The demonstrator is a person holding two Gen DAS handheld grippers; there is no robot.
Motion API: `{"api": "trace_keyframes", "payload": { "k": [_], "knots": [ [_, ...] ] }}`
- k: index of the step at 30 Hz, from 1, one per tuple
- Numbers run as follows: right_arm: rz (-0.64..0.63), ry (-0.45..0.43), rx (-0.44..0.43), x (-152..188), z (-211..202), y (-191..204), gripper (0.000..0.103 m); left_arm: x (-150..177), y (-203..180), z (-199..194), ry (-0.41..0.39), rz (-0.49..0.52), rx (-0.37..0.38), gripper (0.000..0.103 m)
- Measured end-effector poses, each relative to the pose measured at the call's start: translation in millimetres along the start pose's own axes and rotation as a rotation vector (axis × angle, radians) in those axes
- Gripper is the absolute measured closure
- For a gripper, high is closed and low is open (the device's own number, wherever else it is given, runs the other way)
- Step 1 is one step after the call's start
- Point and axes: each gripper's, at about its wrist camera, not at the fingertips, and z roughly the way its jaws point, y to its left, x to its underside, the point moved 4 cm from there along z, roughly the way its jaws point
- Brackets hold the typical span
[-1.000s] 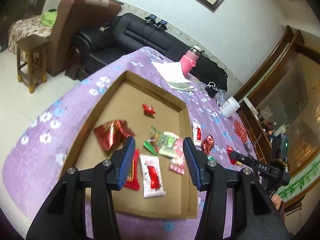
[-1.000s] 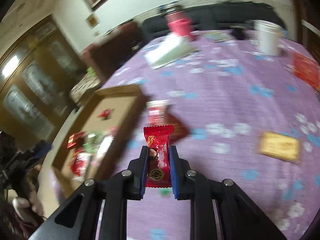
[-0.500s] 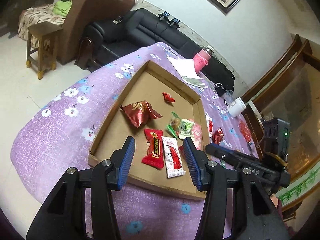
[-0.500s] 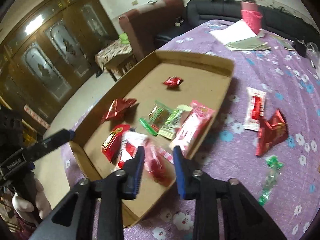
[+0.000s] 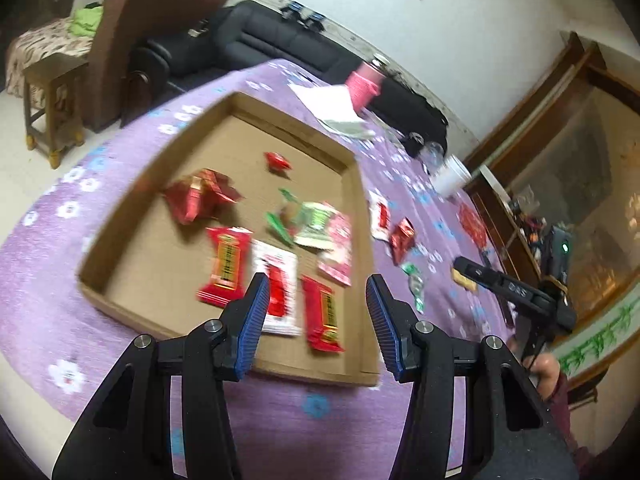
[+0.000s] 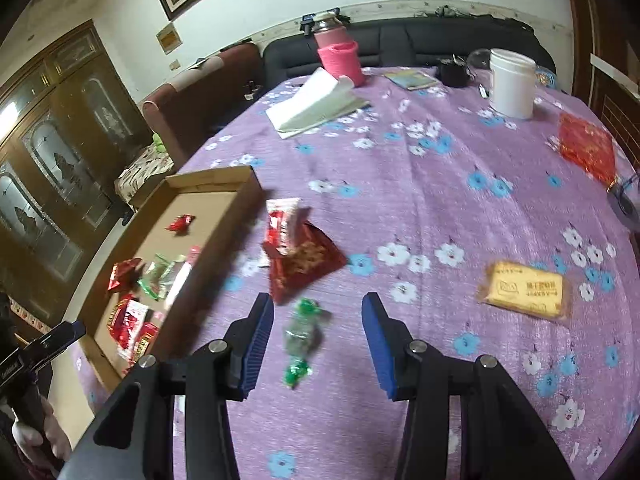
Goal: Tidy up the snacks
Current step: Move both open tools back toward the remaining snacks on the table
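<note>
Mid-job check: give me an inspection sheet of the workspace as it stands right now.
Surface: table under a purple flowered cloth.
Job's things: cardboard tray holds roughly nine wrapped snacks, among them a red bar. Lying on the cloth outside it: green candy, dark red packet, white-and-red packet, yellow biscuit pack.
Clutter: white cup, pink-sleeved bottle, folded papers, red pouch.
Grippers: left tool open and empty above the tray; right tool open and empty, over the green candy.
Cables: nothing seen.
Surroundings: black sofa, brown armchair, wooden stool, framed picture, wooden cabinets.
</note>
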Motion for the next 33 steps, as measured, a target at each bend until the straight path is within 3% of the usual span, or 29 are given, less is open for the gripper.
{"api": "trace_keyframes", "payload": {
  "k": [9, 15, 16, 17, 20, 21, 33],
  "knots": [
    [0.078, 0.061, -0.066, -25.8, 54.3, 7.0, 0.041, 17.3, -40.2, 12.3, 0.048, 0.114, 0.017, 0.053],
    [0.053, 0.101, 0.012, -36.3, 89.2, 20.4, 0.041, 21.7, -48.8, 15.2, 0.062, 0.135, 0.018, 0.053],
    [0.038, 0.101, 0.020, -36.0, 90.8, 22.1, 0.044, 22.1, -49.5, 15.3, 0.065, 0.137, 0.018, 0.053],
    [0.018, 0.100, 0.023, -35.1, 90.4, 23.9, 0.055, 23.0, -50.6, 16.2, 0.069, 0.139, 0.019, 0.053],
    [-0.016, 0.091, 0.050, -32.3, 83.5, 22.4, 0.073, 24.9, -53.8, 21.1, 0.081, 0.143, 0.019, 0.053],
    [-0.017, 0.090, 0.045, -29.9, 79.4, 19.7, 0.075, 25.9, -55.6, 22.5, 0.086, 0.145, 0.023, 0.053],
    [0.030, 0.048, 0.098, 6.1, 20.6, -54.9, 0.075, 46.2, -101.1, 59.7, 0.197, 0.248, 0.063, 0.053]
  ]
}}
